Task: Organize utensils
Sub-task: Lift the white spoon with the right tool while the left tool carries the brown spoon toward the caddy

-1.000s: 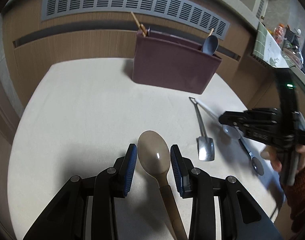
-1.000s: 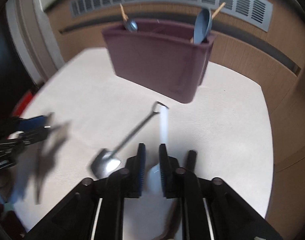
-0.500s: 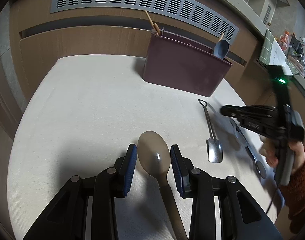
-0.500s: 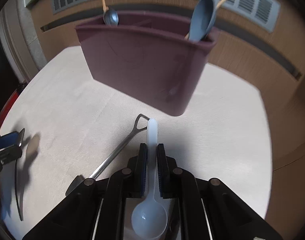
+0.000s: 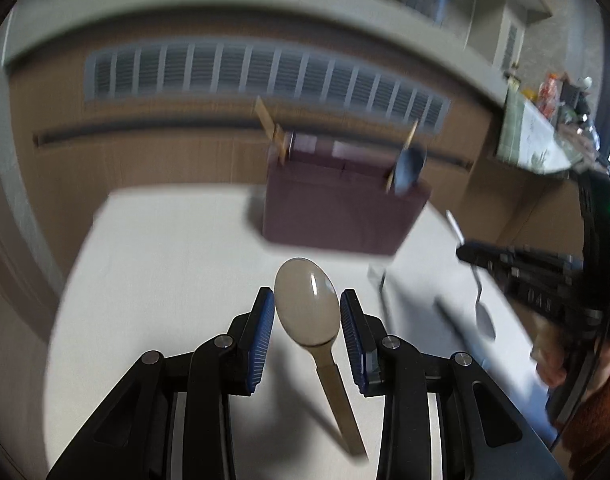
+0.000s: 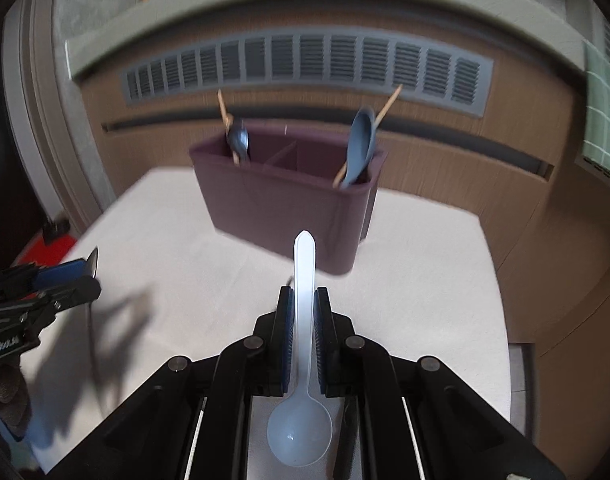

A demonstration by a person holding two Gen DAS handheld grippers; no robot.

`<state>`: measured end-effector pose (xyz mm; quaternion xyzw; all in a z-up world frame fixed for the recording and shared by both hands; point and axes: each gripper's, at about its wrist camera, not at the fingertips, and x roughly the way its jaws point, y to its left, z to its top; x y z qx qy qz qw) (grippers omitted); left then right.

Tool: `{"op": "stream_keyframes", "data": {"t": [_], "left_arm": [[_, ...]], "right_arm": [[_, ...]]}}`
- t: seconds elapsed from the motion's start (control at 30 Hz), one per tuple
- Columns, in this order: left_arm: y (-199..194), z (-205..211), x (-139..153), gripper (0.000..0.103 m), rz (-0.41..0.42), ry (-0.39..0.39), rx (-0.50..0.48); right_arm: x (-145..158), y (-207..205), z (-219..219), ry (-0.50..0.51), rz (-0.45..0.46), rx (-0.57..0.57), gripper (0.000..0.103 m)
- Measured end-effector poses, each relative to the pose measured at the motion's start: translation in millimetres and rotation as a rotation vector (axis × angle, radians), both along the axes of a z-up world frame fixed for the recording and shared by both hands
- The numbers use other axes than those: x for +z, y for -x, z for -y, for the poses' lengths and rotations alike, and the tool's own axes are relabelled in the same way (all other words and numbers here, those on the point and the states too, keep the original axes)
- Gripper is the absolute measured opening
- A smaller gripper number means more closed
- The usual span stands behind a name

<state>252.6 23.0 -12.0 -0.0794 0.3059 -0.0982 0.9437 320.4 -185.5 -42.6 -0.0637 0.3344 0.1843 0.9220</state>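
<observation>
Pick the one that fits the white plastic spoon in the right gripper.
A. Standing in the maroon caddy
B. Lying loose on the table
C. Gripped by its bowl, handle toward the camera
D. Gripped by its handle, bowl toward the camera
D: the right gripper pinches the white plastic spoon on its handle, bowl nearest the camera.

Both grippers lifted w/ spoons, seemingly.

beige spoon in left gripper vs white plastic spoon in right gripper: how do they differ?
Colour: the beige wooden-handled spoon is tan; the white plastic spoon is translucent white.
Pose: the beige spoon's bowl points forward beyond the left gripper; the white spoon's bowl sits back toward the camera, handle tip forward.
Grip: the right gripper clamps the white handle; the beige bowl sits between the left jaws, contact unclear.
Shared: both face the maroon utensil caddy.
</observation>
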Motion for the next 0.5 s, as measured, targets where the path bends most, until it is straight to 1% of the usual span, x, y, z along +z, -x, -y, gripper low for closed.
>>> {"op": "stream_keyframes", "data": {"t": [0.07,0.1,0.13,0.17,0.2,0.23,0.27,0.33,0.37,0.43,0.5], "left_arm": [[-7.4,0.8,32.3,0.032,0.09,-0.002,-0.003],[-11.6,1.4,55.1,0.032,0.155,-0.006,-0.006],[-15.7,2.1,78.7,0.031,0.226,-0.012,-0.009],[-17.4,2.2,92.7,0.031,0.27,-0.018,-0.01],[-22.5,3.5,113.0,0.031,0.332,-0.033,-0.01],[-27.8,3.0,126.1,0.031,0.372,-0.046,-0.002],[-34.0,3.4,138.1,0.031,0.407,-0.061,0.012],[-51.4,5.1,154.8,0.031,0.44,-0.087,0.026],[-56.3,4.8,157.4,0.031,0.443,-0.092,0.027],[-71.5,6.4,159.7,0.03,0.436,-0.106,0.018],[-86.7,6.4,157.7,0.03,0.419,-0.114,0.008]], "right_arm": [[23.9,2.4,4.2,-0.053,0.061,-0.009,0.008],[38.2,5.7,6.7,-0.076,0.101,-0.015,0.008],[57.7,6.6,8.4,-0.1,0.153,-0.02,0.008],[78.8,6.6,9.7,-0.121,0.206,-0.022,0.008],[99.0,6.0,10.0,-0.143,0.26,-0.023,0.008],[123.2,4.5,12.1,-0.178,0.323,-0.023,0.008],[138.9,1.1,13.2,-0.203,0.359,-0.018,0.009],[165.4,-8.8,15.3,-0.266,0.406,0.007,0.009],[172.0,-14.1,15.5,-0.293,0.407,0.024,0.009],[177.1,-27.4,13.8,-0.339,0.398,0.062,0.009],[173.7,-40.5,7.6,-0.337,0.39,0.066,0.009]]}}
